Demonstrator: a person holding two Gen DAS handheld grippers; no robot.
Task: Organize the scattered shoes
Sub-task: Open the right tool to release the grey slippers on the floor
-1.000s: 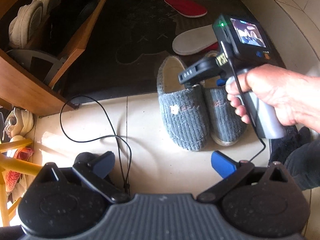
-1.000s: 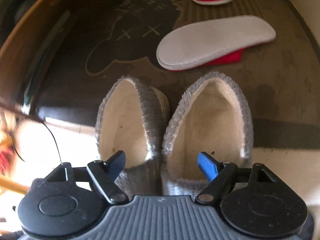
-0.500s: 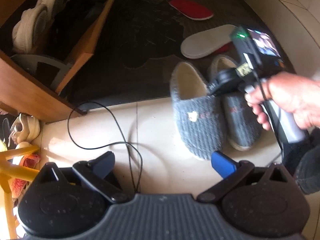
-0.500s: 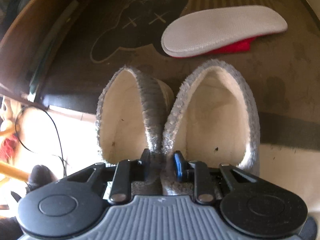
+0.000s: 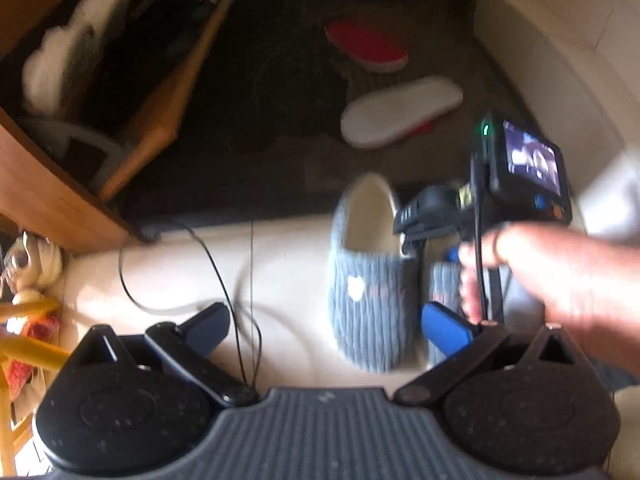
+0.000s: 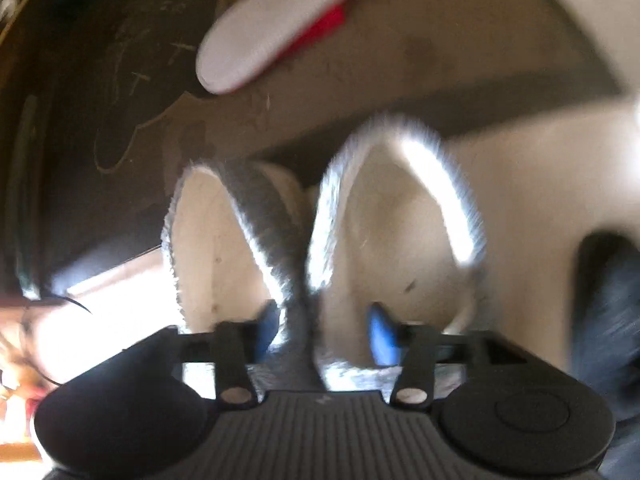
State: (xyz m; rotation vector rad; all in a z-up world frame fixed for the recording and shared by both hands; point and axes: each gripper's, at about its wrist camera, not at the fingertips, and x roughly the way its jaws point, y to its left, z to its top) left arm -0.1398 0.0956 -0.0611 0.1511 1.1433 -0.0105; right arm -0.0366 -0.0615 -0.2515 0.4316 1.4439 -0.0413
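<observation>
The right gripper [image 6: 320,330] straddles the touching inner walls of the grey slippers [image 5: 370,280] on the floor, its jaws opening around them; the left gripper [image 5: 326,320] hovers with jaws spread, empty. A firm re-pinch low on both walls should lift the pair together

You are looking at two grey knitted slippers [image 5: 370,296] side by side, two red slippers [image 5: 366,46] lying soles-up on one dark mat [image 5: 256,120], one black cable [image 5: 224,276], and two hand-held grippers [image 5: 326,322].
</observation>
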